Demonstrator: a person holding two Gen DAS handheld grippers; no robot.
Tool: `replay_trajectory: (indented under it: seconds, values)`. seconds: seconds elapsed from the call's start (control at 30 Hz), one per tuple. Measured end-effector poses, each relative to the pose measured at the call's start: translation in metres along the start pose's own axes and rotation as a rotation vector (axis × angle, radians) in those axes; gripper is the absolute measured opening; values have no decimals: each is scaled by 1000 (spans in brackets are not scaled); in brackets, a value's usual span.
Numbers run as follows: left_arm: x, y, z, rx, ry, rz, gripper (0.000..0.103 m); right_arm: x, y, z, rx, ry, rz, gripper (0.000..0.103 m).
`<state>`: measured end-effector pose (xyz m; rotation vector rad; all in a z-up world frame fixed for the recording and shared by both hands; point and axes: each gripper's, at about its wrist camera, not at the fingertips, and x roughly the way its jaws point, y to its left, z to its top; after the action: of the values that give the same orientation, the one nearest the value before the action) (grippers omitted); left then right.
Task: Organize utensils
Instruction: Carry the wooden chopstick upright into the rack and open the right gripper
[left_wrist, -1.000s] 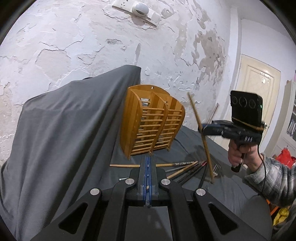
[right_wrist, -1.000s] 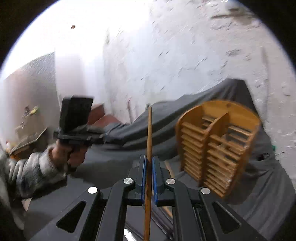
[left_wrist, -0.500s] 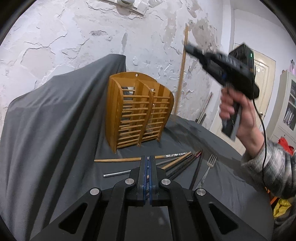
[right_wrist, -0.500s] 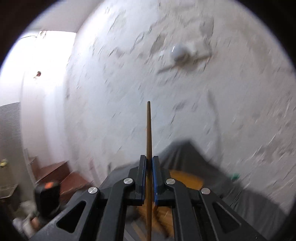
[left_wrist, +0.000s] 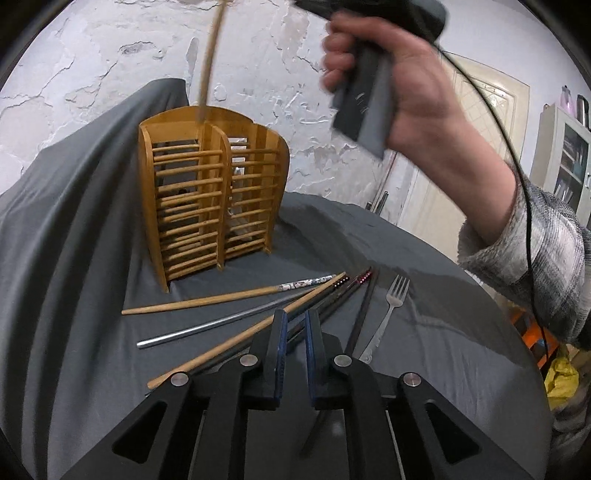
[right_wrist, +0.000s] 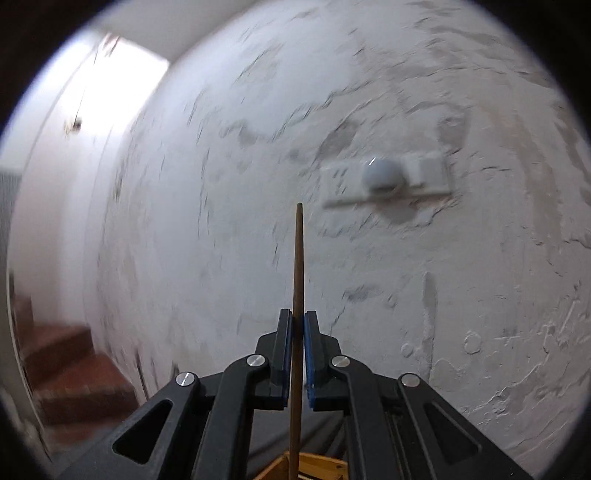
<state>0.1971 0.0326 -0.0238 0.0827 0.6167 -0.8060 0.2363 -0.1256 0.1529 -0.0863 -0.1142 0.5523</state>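
- Rack (left_wrist: 212, 192): warm, smooth wood slats.
- Cloth (left_wrist: 74, 258) under the rack: matt grey fabric.
- Fork (left_wrist: 388, 314) right of the rack: shiny metal.
- Wall (right_wrist: 369, 92) behind the rack: rough, peeling plaster.

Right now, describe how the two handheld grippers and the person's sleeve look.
Both the left gripper and the right gripper have matte black angular linkages with silver pivot bolts, triangular cut-outs, and blue pads lining the black fingers. The right one has a grey pistol handle trailing a thin black cable. The sleeve is grey-and-white plaid.
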Motion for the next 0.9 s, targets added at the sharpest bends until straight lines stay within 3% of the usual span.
replay_trajectory:
  seconds: [0.17,0.33,0.8,0.87,0.9]
  values:
    - [-10,10,4,-52,-49,-6,15,1,13,-34,-63,73,-7,7]
    - [-18,14,7,-65,-86,-10,16,-18,12,-47,-73,106,-10,7]
    - [-19,22,4,-76,-71,34,16,-26,12,-84,-120,319,-5,8]
    - [-20,23,4,-82,-74,37,16,-30,11,-85,-123,316,-3,11]
    - [-21,24,4,-86,-78,36,16,-32,10,-85,-121,322,-4,20]
